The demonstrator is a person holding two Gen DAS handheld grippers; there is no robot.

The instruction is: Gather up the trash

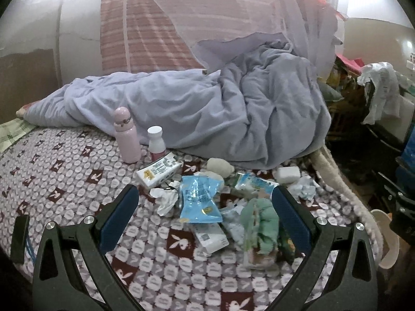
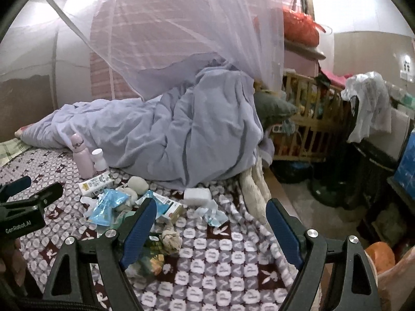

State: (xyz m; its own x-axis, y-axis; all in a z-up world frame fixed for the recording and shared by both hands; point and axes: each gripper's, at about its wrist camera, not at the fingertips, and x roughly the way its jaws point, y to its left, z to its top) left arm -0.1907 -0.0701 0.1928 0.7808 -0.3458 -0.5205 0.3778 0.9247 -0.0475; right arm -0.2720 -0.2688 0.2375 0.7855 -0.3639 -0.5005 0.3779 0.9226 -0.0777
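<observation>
Blue wrapper (image 1: 199,199) and the other trash lie heaped mid-bed (image 1: 64,181), toward its right edge. Your left tool (image 1: 205,220) gapes wide over them, grasping nothing; your right tool (image 2: 211,229) is likewise released.

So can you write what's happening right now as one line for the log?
stage: before first pick | left tool: open, over trash pile | right tool: open, holding nothing | pink bottle: upright on bed
</observation>
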